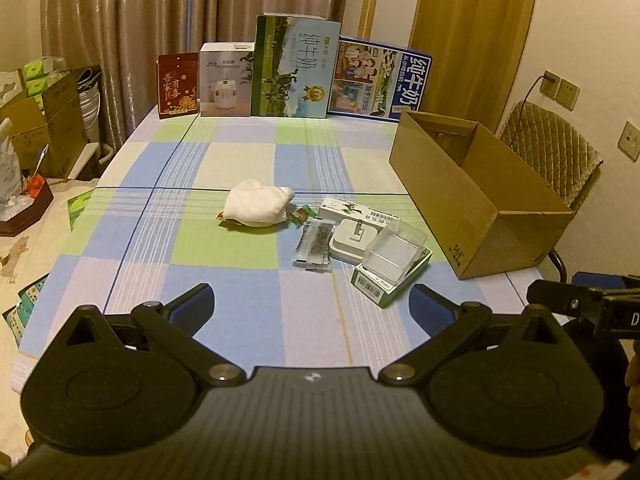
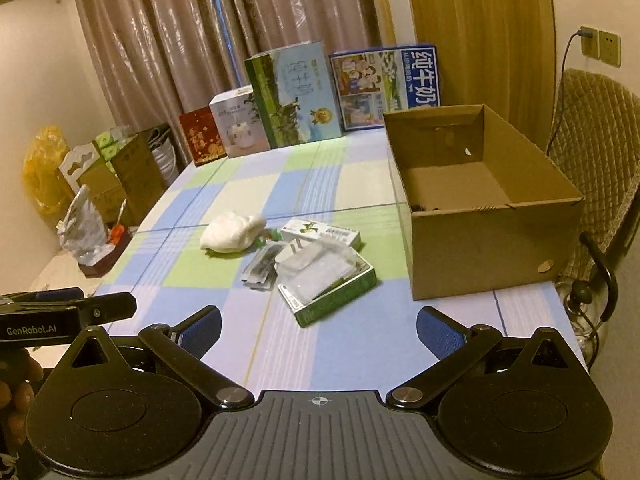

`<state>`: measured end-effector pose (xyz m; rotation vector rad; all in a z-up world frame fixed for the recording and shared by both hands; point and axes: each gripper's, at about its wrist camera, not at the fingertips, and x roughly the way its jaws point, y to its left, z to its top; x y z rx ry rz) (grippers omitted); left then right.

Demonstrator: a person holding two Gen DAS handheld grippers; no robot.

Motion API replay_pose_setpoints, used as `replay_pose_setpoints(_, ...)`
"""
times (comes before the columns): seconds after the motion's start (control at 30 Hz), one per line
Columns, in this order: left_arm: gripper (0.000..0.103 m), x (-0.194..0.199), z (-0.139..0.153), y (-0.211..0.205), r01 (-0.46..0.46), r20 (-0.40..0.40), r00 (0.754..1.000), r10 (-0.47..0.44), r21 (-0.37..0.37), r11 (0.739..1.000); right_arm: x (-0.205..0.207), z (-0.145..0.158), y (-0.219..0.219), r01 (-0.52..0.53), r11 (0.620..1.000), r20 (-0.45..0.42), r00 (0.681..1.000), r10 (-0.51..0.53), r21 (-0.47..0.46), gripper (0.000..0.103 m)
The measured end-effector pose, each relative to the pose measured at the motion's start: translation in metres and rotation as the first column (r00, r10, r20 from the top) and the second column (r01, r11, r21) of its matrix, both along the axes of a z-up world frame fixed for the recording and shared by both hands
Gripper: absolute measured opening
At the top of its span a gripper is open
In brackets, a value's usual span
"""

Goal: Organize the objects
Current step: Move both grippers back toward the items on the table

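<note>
At the left of the checked blue, green and white tablecloth [image 1: 168, 264], the left gripper [image 1: 311, 304] hovers low over the near edge with its blue-padded fingers spread wide and nothing between them. Farther in, near the middle of the table, lies a soft white folded cloth bundle [image 1: 258, 206], with small crinkled snack wrappers [image 1: 302, 213] just beside it. To its right sits the clutter: a flat clear packet of dark contents [image 1: 314, 244], a white boxy charger stand [image 1: 352, 240], a slim white carton with green print [image 1: 352, 210], and a green-edged tray carton with a clear plastic lid [image 1: 392, 268], all touching or overlapping. The right gripper [image 2: 318, 330] is likewise spread and empty, pointing at that pile. At the far right stands an open brown cardboard box [image 2: 492, 248], seemingly almost empty. The sensible start is probably the nearest tray carton: close across its narrow sides, not the loose lid, lift clear of its neighbours, and carry it over the box wall.
</note>
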<state>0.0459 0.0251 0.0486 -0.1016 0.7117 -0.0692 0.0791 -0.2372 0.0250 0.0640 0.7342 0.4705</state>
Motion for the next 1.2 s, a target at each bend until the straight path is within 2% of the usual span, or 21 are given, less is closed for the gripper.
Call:
replay_pose_setpoints(0.73, 0.102, 0.013, -0.016, -0.007, 0.039, -0.030, 0.999, -0.040, -0.001, 0.999, 0.011, -0.019, -0.009, 0.037, 0.999, -0.036, 0.999, -0.037, -0.001, 0.101)
replay_pose_setpoints(1.2, 0.102, 0.067, -0.039, -0.025, 0.169, -0.068, 0.984, -0.166, 0.038, 0.985, 0.042, -0.044, -0.005, 0.082, 0.996, -0.061, 0.995, -0.083, -0.022, 0.101)
